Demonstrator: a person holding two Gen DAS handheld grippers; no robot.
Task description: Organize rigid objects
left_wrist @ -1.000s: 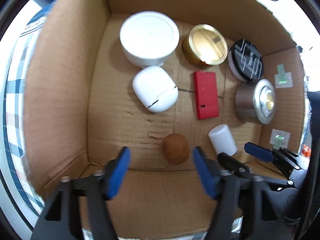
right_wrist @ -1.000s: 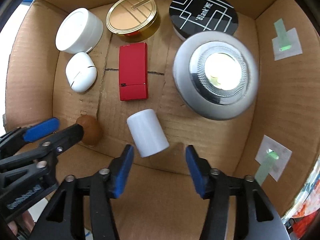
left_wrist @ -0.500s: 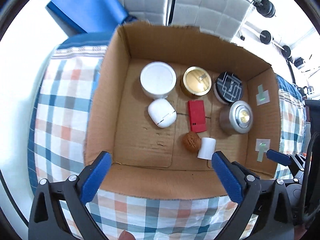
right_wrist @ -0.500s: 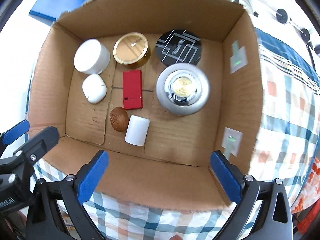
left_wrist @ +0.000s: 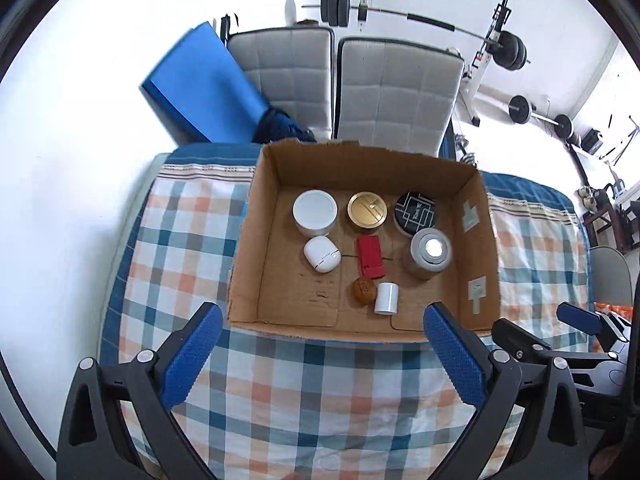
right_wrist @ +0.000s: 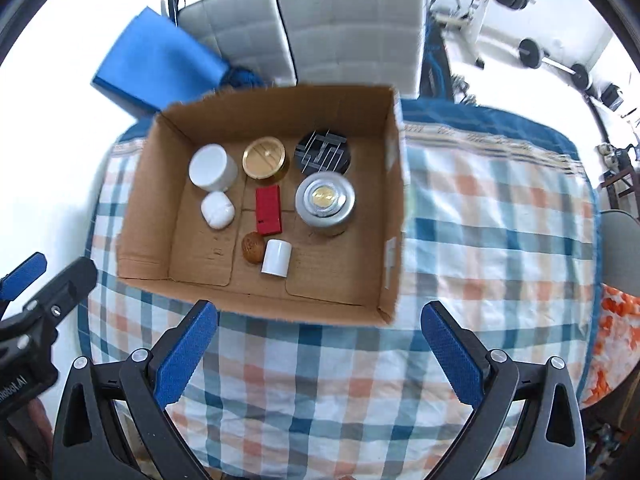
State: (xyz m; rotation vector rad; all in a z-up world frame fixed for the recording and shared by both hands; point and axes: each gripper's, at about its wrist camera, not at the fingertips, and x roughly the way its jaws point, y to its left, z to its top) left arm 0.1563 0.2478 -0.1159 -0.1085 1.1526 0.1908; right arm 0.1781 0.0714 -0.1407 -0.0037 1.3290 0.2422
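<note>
An open cardboard box sits on a checked cloth. Inside it lie a white round jar, a gold tin, a black tin, a silver puck light, a red case, a white earbud case, a walnut and a small white cylinder. My left gripper and right gripper are open and empty, raised above the cloth in front of the box.
The checked cloth covers the table around the box. Two grey padded chair backs and a blue mat stand behind it. Barbells are at the back right.
Both grippers have pulled up and back out of the box and opened wider. The walnut and the white cylinder now lie side by side on the box floor.
</note>
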